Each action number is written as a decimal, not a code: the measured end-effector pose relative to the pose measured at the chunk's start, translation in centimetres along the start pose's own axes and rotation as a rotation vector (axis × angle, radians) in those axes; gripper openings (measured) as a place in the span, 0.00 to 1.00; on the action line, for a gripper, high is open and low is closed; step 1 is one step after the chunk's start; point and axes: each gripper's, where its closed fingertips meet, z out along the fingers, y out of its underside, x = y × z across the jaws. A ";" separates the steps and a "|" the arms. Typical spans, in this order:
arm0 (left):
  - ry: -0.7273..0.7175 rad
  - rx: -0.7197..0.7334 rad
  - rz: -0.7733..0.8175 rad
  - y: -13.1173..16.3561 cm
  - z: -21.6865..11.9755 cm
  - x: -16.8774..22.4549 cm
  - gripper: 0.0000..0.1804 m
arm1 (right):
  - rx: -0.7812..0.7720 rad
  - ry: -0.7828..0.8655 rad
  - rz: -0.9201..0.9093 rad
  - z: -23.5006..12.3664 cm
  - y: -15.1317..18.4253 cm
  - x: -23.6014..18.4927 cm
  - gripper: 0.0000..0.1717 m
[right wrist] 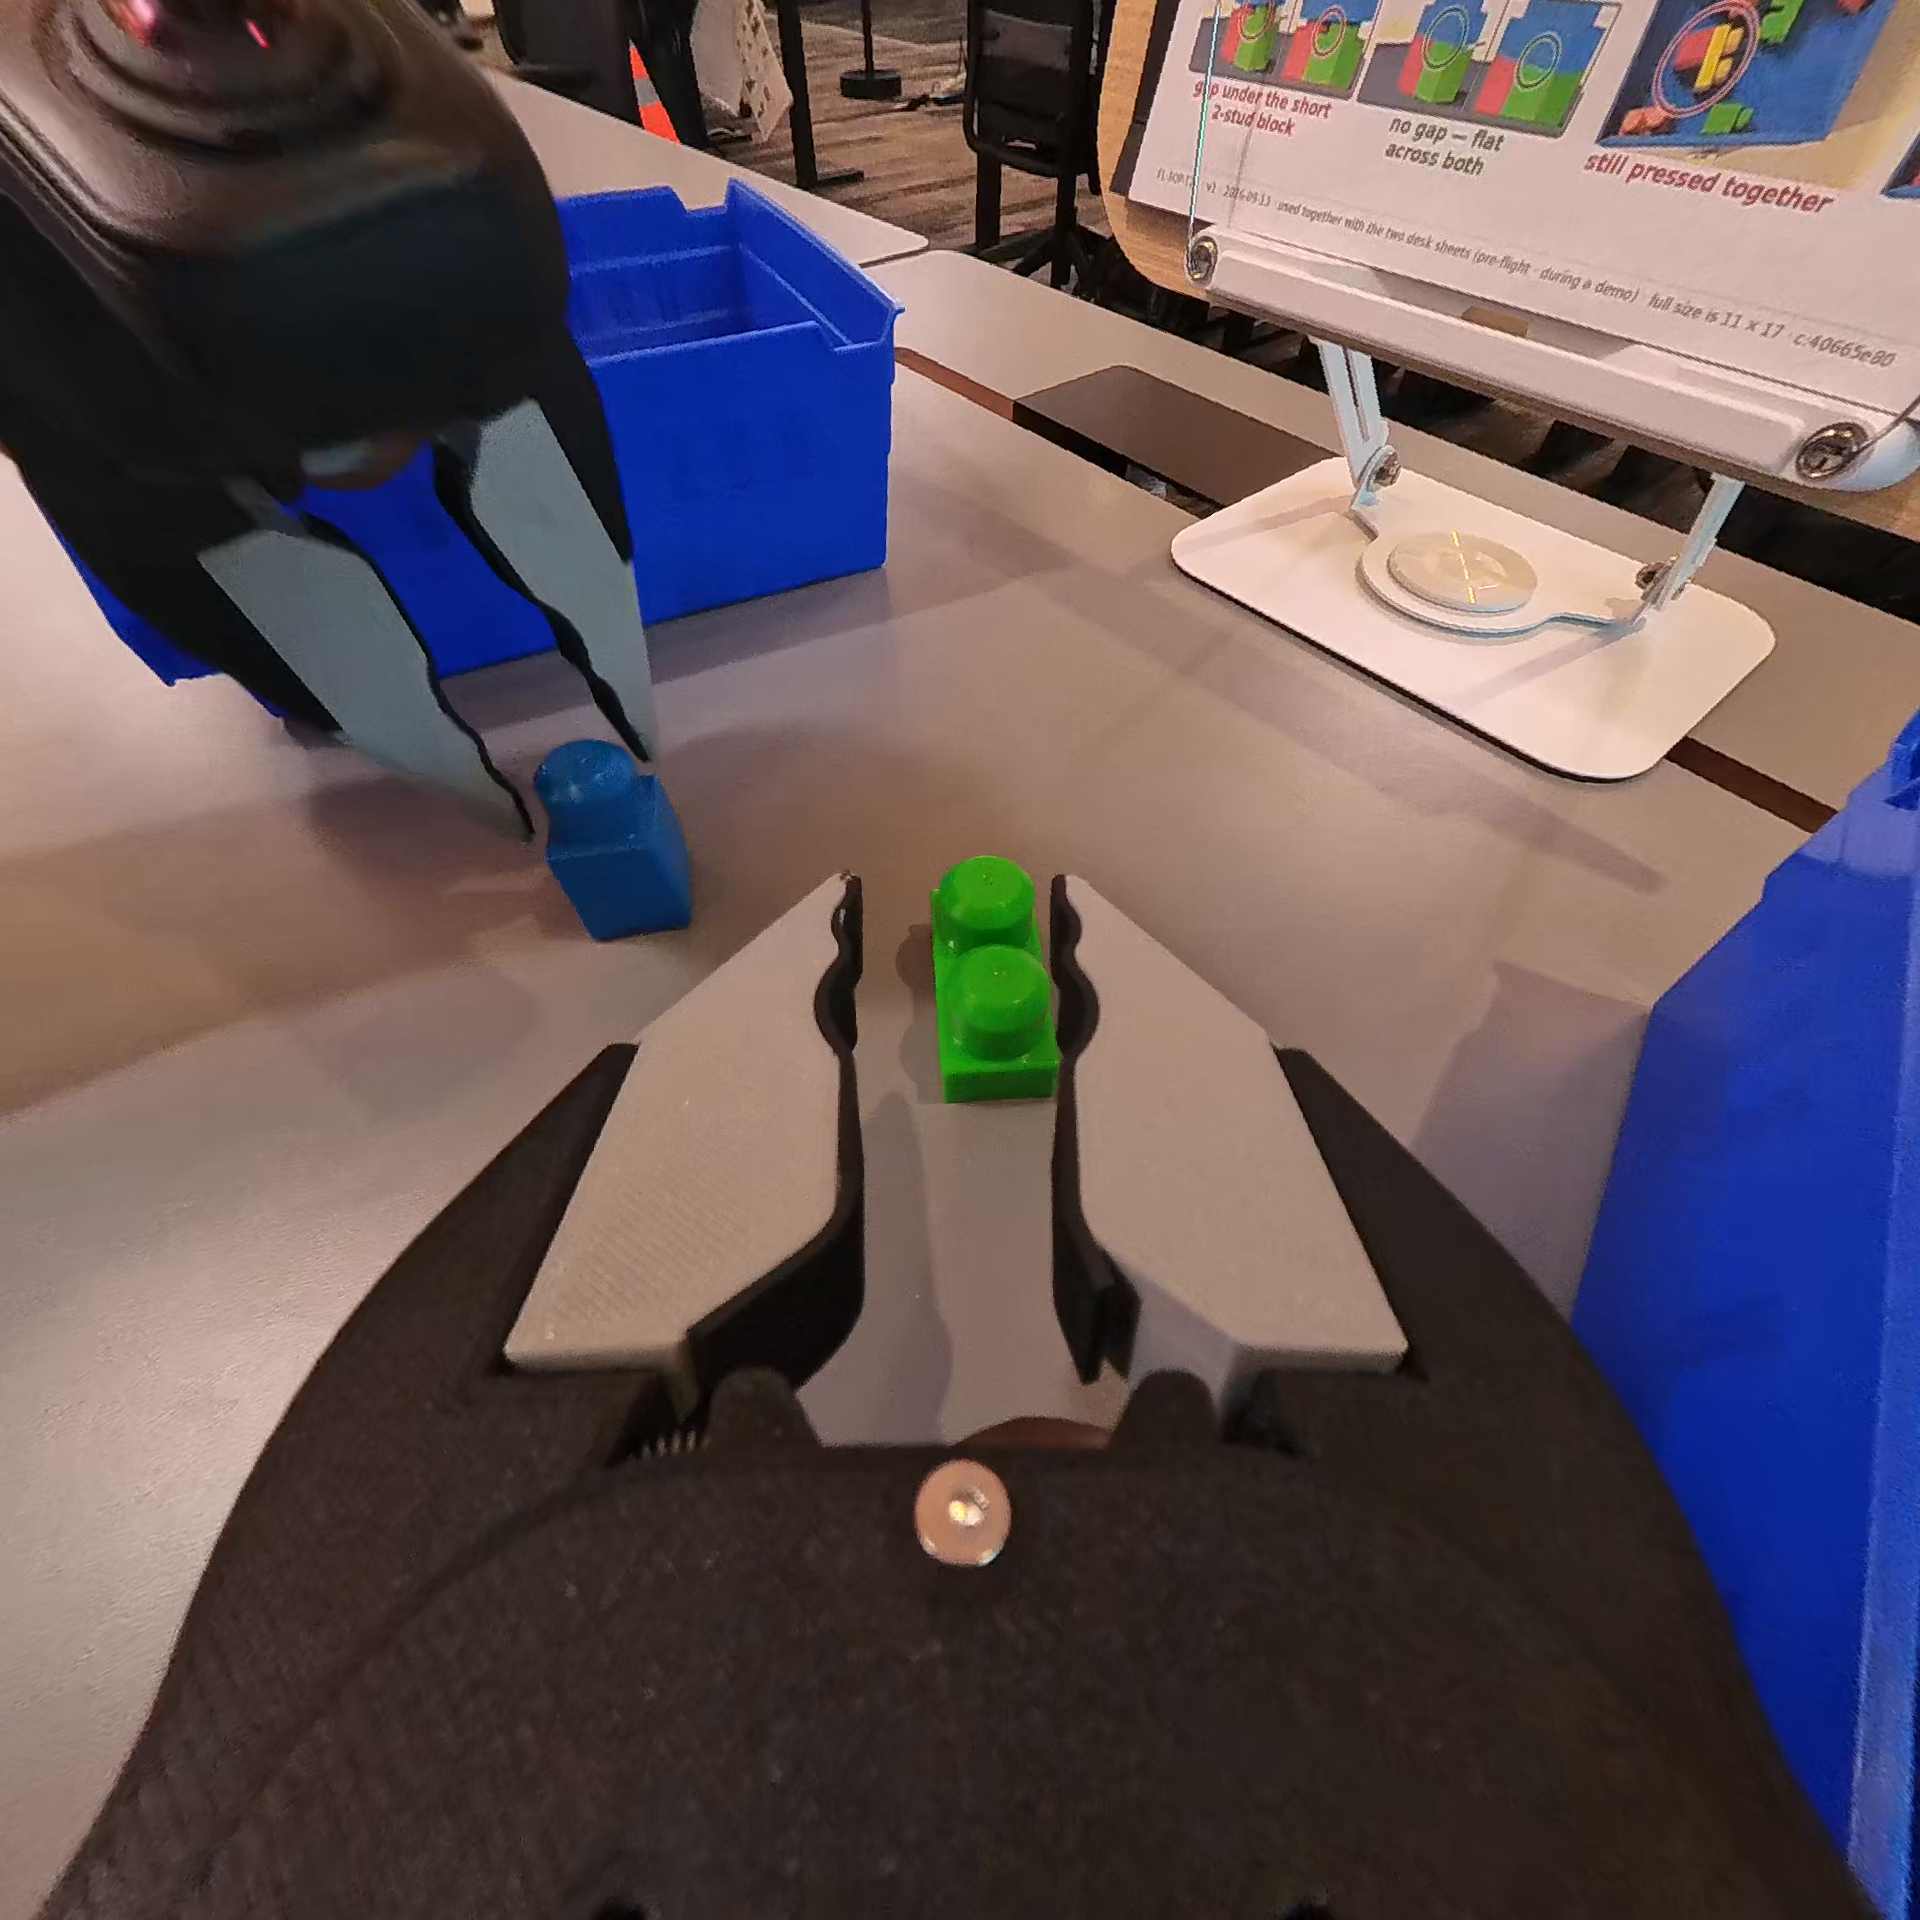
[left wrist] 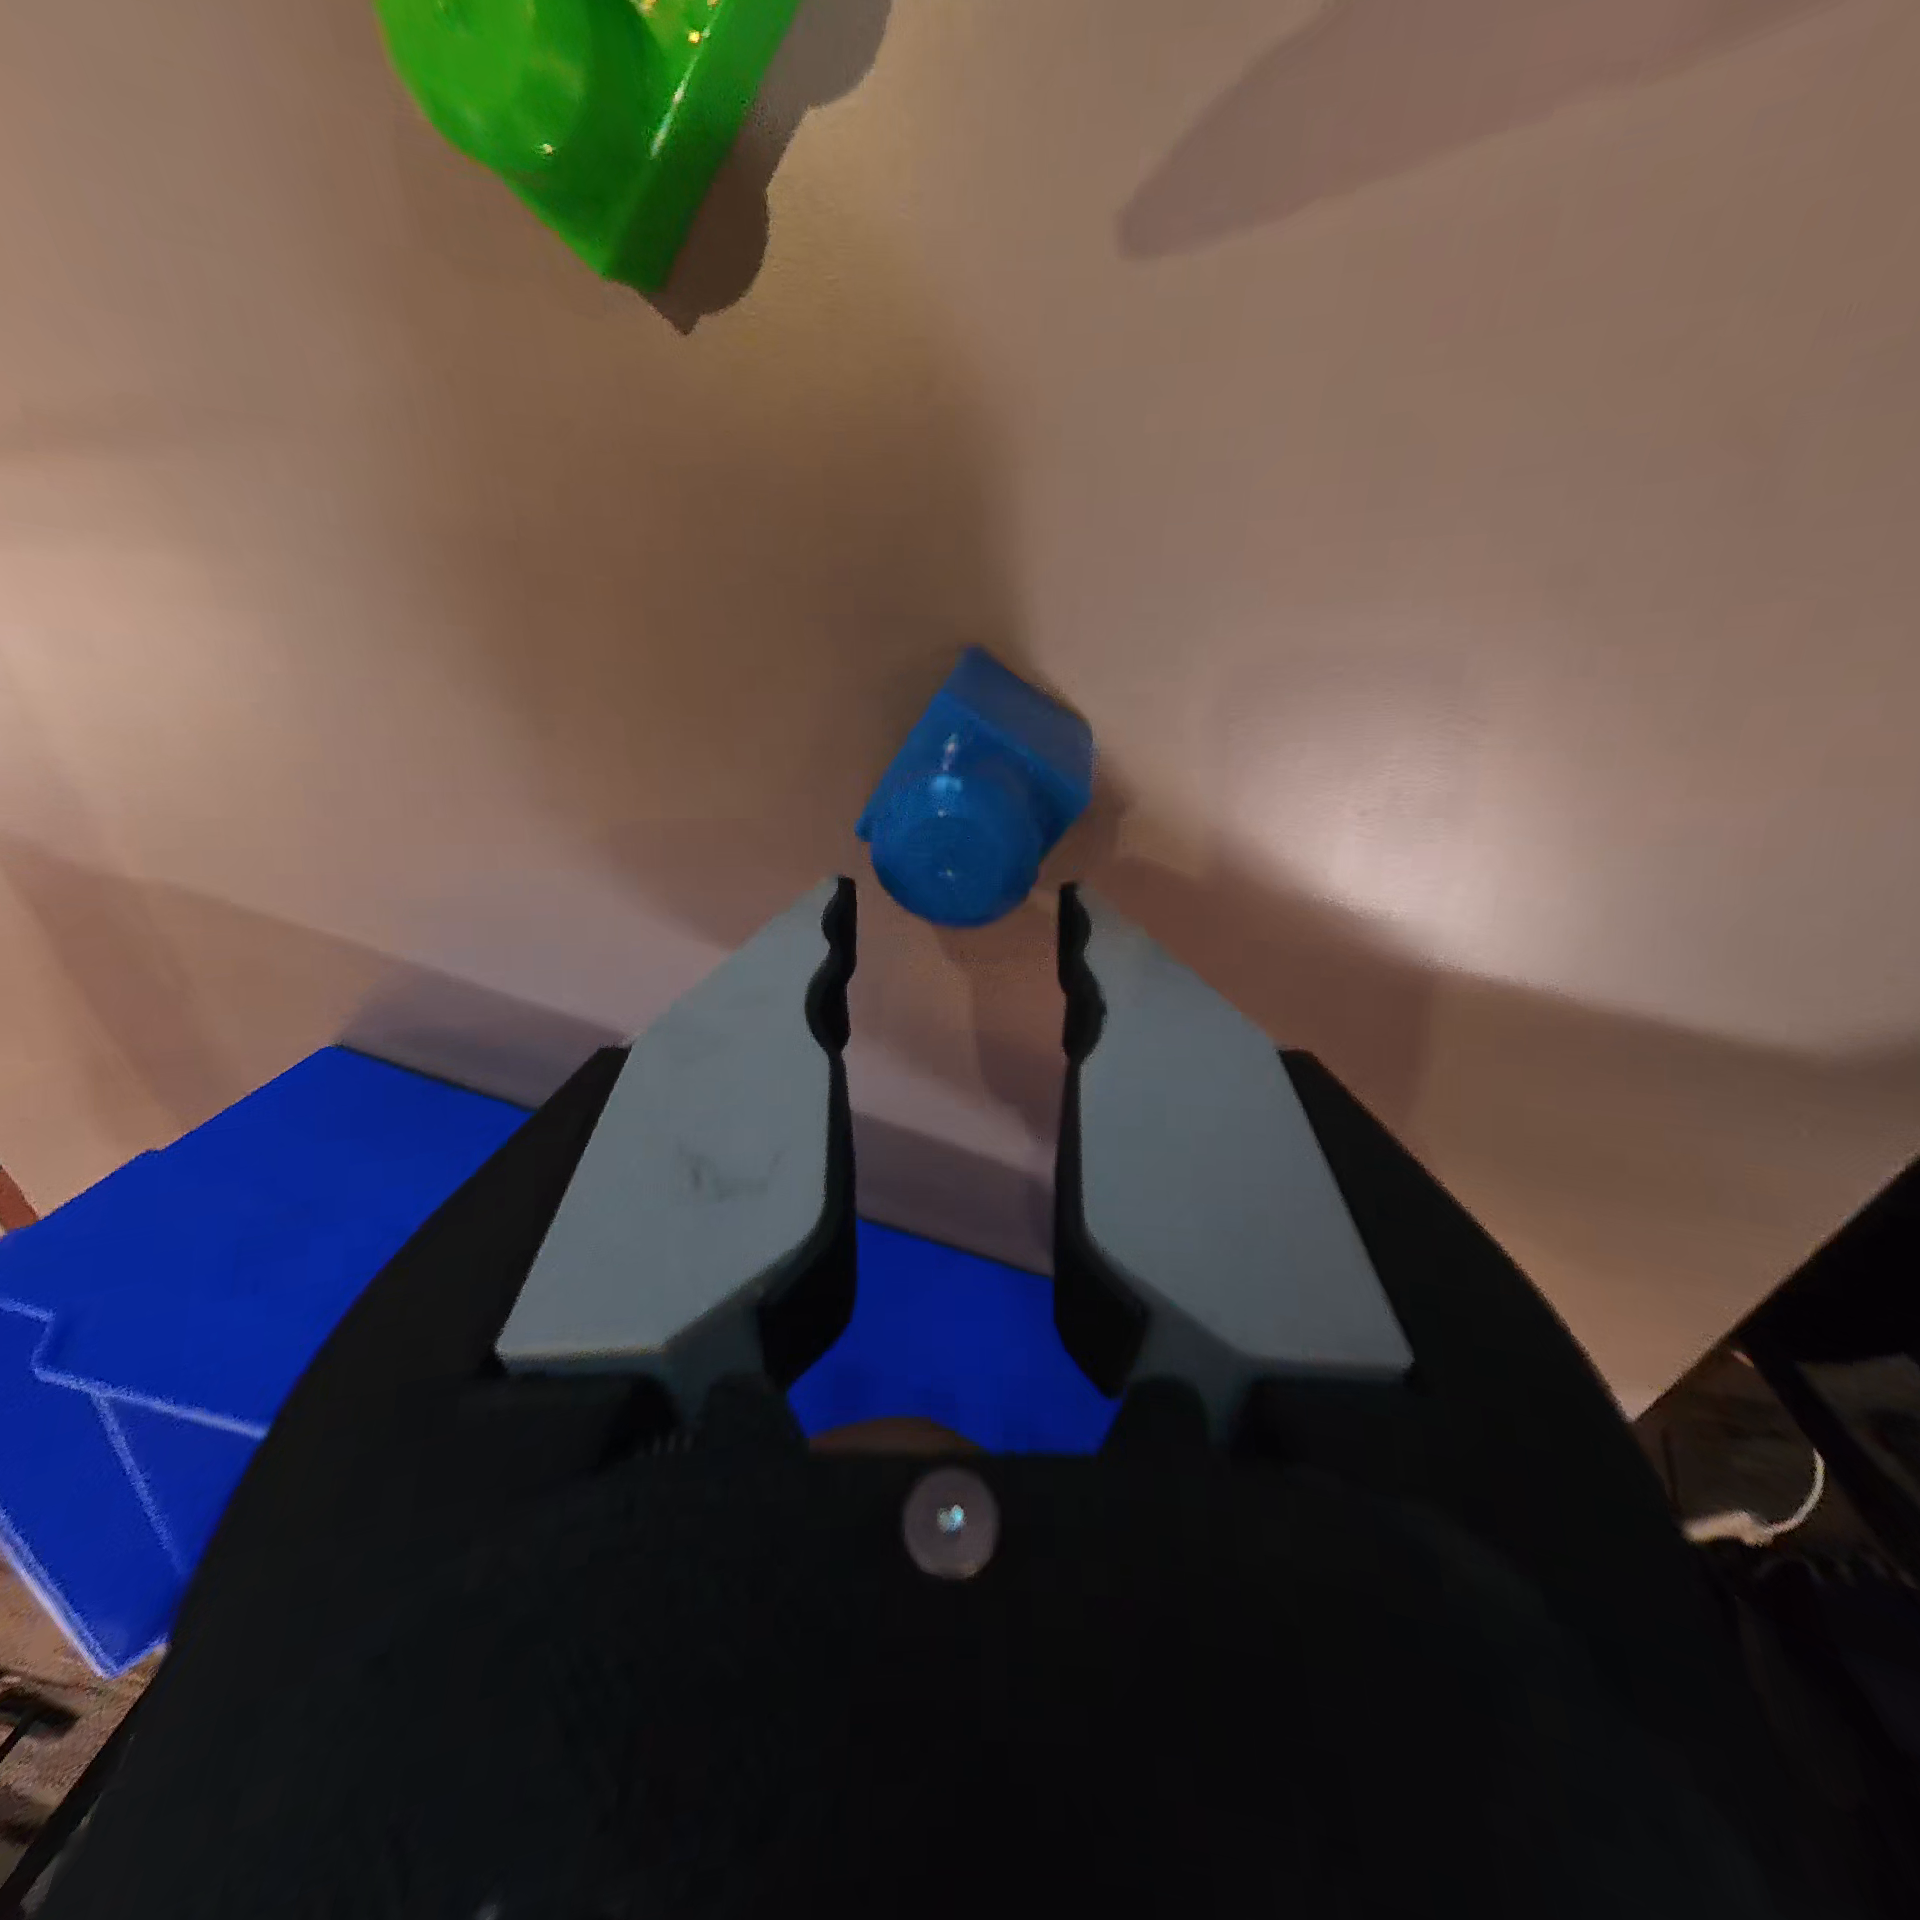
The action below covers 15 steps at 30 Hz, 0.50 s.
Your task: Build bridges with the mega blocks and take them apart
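A blue one-stud block (left wrist: 971, 800) stands upright on the table (left wrist: 1351, 623), just past my left gripper (left wrist: 951, 894). That gripper is open, its tips on either side of the stud with a gap on both sides. The right wrist view shows it (right wrist: 582, 790) coming down over the same block (right wrist: 613, 852). My right gripper (right wrist: 956, 894) is open around a green two-stud block (right wrist: 992, 997) that lies on the table. The block is close to the right pad (right wrist: 1070, 977), with a clear gap to the left pad. The green block also shows in the left wrist view (left wrist: 571, 135).
A blue bin (right wrist: 727, 416) stands behind the left gripper and also shows in the left wrist view (left wrist: 208, 1299). Another blue bin (right wrist: 1766, 1247) is close on the right. A white stand (right wrist: 1455, 582) holding an instruction sheet is at the back right. The tips of one gripper are about 15 cm away from the tips of the other. The green two-stud block (right wrist: 992, 997) is about 5 cm from my right fingertips and 15 cm from my left.
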 end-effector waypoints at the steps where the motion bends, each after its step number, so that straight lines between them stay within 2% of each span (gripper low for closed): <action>1: -0.002 0.022 -0.009 0.1 -0.3 -0.1 0.21 | -0.001 0.002 0.000 0.0 0.0 0.1 0.19; 3: -0.005 0.114 -0.048 0.0 -1.6 -0.4 0.21 | 0.000 0.006 0.003 0.0 0.1 0.2 0.19; 5: 0.013 0.283 -0.148 -0.4 -3.9 -1.1 0.22 | 0.003 0.009 0.009 -0.1 0.1 0.4 0.19; 8: -0.094 0.527 -0.381 1.7 -8.2 -5.7 0.26 | 0.011 0.022 0.016 -0.2 0.0 0.7 0.19; 9: -0.170 0.578 -0.490 3.7 -9.5 -8.0 0.25 | 0.012 0.026 0.018 -0.2 0.0 0.9 0.19; 11: -0.318 0.578 -0.712 9.2 -10.5 -11.9 0.24 | 0.013 0.029 0.023 -0.1 0.0 0.9 0.19; 13: -0.376 0.508 -0.902 14.7 -9.3 -14.0 0.25 | 0.012 0.027 0.024 0.0 0.1 0.9 0.19; 15: -0.345 0.444 -1.042 18.3 -6.3 -14.7 0.25 | 0.005 0.029 0.018 0.3 0.2 0.7 0.19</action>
